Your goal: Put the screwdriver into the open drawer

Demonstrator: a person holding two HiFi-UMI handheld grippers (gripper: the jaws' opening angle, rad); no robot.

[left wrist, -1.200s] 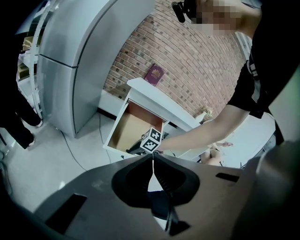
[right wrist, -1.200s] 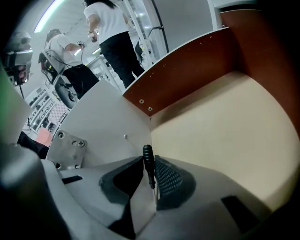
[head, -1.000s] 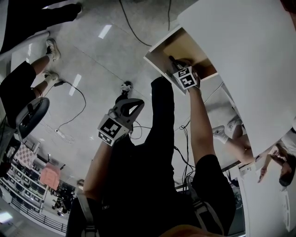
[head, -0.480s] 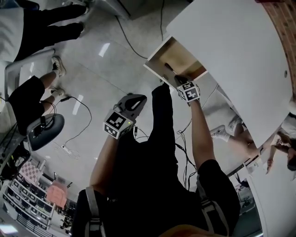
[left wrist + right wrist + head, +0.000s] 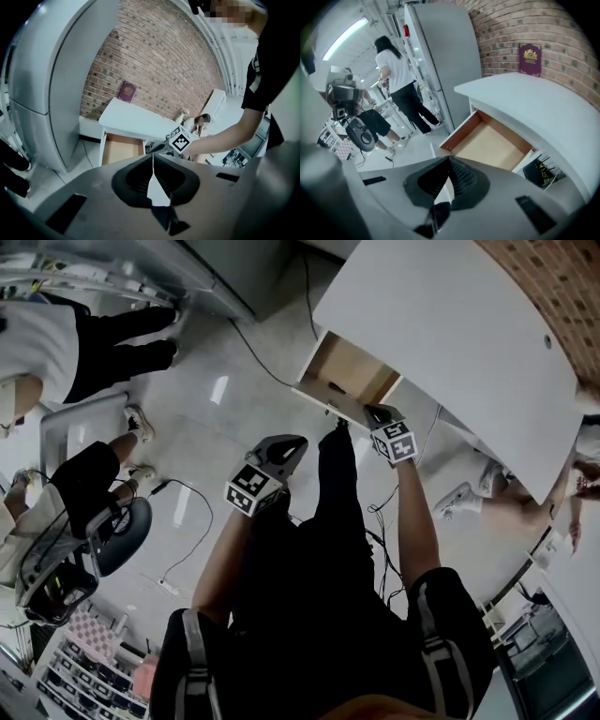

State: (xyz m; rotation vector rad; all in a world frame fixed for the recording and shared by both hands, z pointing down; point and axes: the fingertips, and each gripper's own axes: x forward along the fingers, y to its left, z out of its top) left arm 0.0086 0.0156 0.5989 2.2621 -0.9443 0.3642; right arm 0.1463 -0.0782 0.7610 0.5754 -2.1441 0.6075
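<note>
Screwdriver (image 5: pixel 334 385) is hard to place: a small dark mark just inside the front edge of the open drawer (image 5: pixel 356 367) may be it. The right gripper view shows only bare tan board on the part of the drawer floor (image 5: pixel 492 143) that its own body does not cover.

The drawer stands pulled out from under a white desk (image 5: pixel 450 324). The desk's far side is against a brick wall (image 5: pixel 525 23), and a maroon book (image 5: pixel 529 58) leans upright there.

The right tool (image 5: pixel 375 411) hangs just outside the drawer's front edge. Its jaws are pressed together at the tips with nothing between them (image 5: pixel 449 159).

The left tool (image 5: pixel 292 443) hangs over the floor, near the person's dark trouser leg and apart from the drawer. Its jaws are likewise closed tip to tip and empty (image 5: pixel 153 157). Its camera looks toward the drawer (image 5: pixel 121 149) and sees the right tool's marker cube (image 5: pixel 180 139) beside it.

A person in a white shirt (image 5: pixel 396 70) stands by a tall grey cabinet (image 5: pixel 445 56).
</note>
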